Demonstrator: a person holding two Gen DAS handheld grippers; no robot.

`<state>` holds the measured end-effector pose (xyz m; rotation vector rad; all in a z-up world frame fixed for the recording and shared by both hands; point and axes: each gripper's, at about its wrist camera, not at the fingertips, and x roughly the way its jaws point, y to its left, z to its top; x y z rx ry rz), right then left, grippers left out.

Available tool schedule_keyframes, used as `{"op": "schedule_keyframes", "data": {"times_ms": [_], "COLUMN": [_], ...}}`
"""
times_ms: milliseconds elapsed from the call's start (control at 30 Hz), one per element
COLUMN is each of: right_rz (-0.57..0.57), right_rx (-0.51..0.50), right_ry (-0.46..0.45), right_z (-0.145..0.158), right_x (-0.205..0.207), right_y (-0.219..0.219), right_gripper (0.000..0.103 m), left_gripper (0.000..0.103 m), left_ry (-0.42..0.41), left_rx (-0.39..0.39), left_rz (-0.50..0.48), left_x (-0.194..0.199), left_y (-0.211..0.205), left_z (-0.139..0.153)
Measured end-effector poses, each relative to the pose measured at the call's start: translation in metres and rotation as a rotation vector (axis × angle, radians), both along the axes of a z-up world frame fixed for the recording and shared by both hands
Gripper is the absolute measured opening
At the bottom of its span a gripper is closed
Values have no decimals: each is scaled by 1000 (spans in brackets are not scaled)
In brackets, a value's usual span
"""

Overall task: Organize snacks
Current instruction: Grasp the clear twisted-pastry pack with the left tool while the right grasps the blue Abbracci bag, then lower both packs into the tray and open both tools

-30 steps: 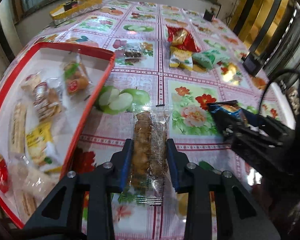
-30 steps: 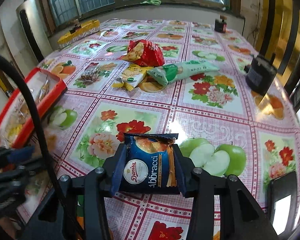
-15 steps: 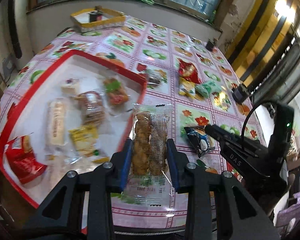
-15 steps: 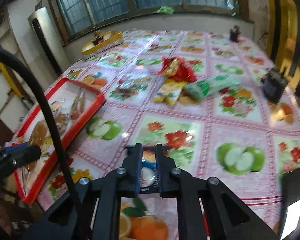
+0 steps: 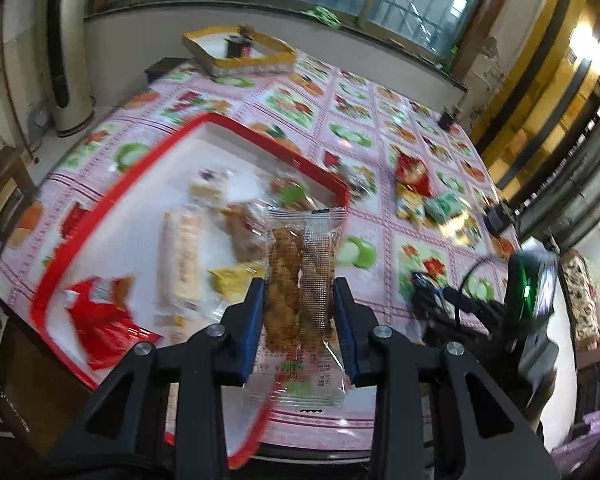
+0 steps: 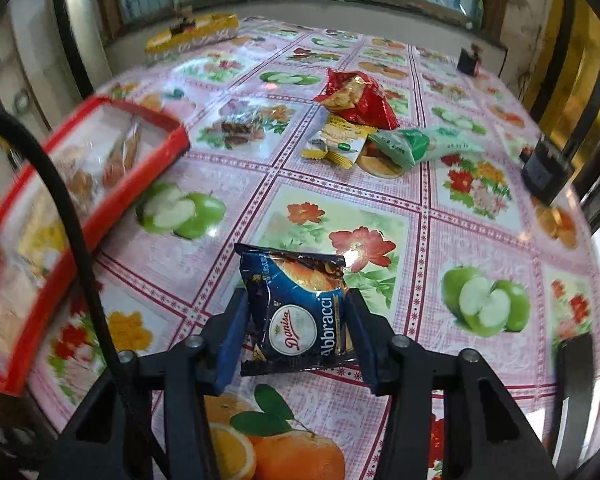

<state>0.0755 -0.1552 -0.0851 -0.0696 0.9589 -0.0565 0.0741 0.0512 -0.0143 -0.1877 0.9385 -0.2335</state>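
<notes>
Left gripper is clamped across the middle of a clear-wrapped pastry bar, held above the near right edge of the red tray. Light, crinkly film, brittle brown filling; a mid-body pinch looks safest.

Right gripper squeezes a blue Danisa Abbracci packet above the floral tablecloth, right of the tray. Glossy foil, probably slippery, puffed, crushable; it needs gentle pressure at the sides.

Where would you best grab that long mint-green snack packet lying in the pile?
Probably across the middle of the mint-green snack packet, jaws closing on its two long sides from above. It lies flat and narrow, and its left end rests against the yellow packet.
</notes>
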Motion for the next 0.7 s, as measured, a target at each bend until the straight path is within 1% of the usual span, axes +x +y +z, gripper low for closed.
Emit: {"op": "schedule_keyframes", "data": {"times_ms": [33, 67, 167, 233, 267, 333, 400, 467, 533, 567, 600, 633, 667, 700], "right_rz": [2, -2, -1, 1, 18, 52, 98, 123, 146, 142, 138, 106, 84, 72], "right_rx": [-36, -40, 36, 65, 87, 127, 141, 118, 139, 148, 161, 160, 160, 157], "right_ry": [-5, -17, -41, -65, -83, -105, -130, -151, -150, -139, -137, -135, -137, -136], "right_z": [-1, -2, 3, 9, 15, 28, 40, 47, 50, 49, 47, 44, 42, 40], "right_x": [-1, -3, -5, -6, -7, -7, -4, 1, 5, 7, 6, 5, 3, 1], "right_y": [4, 5, -4, -6, -5, 3, 15, 27, 29, 26, 22, 15, 9, 6], "right_gripper": [44, 43, 41, 40, 20, 11, 10, 9, 9, 12, 18, 36, 56, 62], "left_gripper": [35, 35, 35, 35, 35, 35, 35, 35, 35, 35, 35, 35, 35, 35], "left_ry": [-3, -5, -5, 3, 6, 7, 8, 14, 14, 16, 17, 18, 17, 18], "left_rx": [-1, -5, -9, -16, -18, -16, -17, -16, -17, -17, -19, -20, -21, -24], "left_rz": [14, 29, 69, 86, 97, 106, 118, 124, 121, 119, 114, 108, 106, 104], "left_x": [1, 3, 10, 14, 16, 18, 22, 24, 23, 23, 23, 22, 23, 24], "left_y": [6, 12, 28, 37, 41, 46, 50, 52, 52, 51, 51, 50, 50, 49], "left_z": [1, 2, 2, 0, -1, -2, -2, -4, -4, -5, -6, -6, -6, -6]}}
